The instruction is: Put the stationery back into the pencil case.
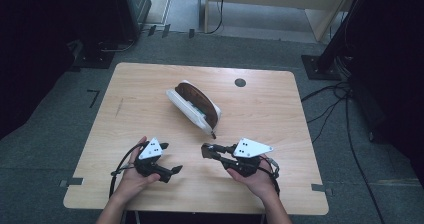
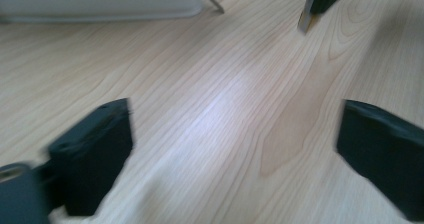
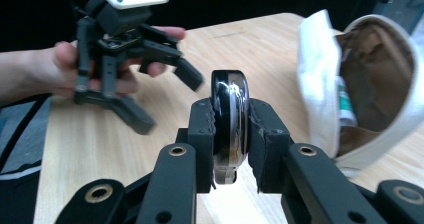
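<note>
A white pouch (image 1: pixel 195 106) with a brown lining lies open in the middle of the wooden table (image 1: pixel 150 84). In the right gripper view the pouch (image 3: pixel 320 84) gapes at the right, with a green and white item (image 3: pixel 344 104) inside. My right gripper (image 3: pixel 230 129) is shut on a glossy black disc (image 3: pixel 229 104), held on edge just in front of the pouch's near end (image 1: pixel 205 150). My left gripper (image 1: pixel 171 158) stands open with nothing between its jaws, over bare wood (image 2: pixel 235 154), a little left of the right one. The pouch's zipper pull (image 2: pixel 214 1) shows at the top of the left gripper view.
A round dark cable hole (image 1: pixel 240 82) sits near the table's far edge. Black stands (image 1: pixel 325 59) and loose cables (image 1: pixel 345 114) lie on the floor to the right. Dark equipment (image 1: pixel 100 34) stands beyond the far left corner.
</note>
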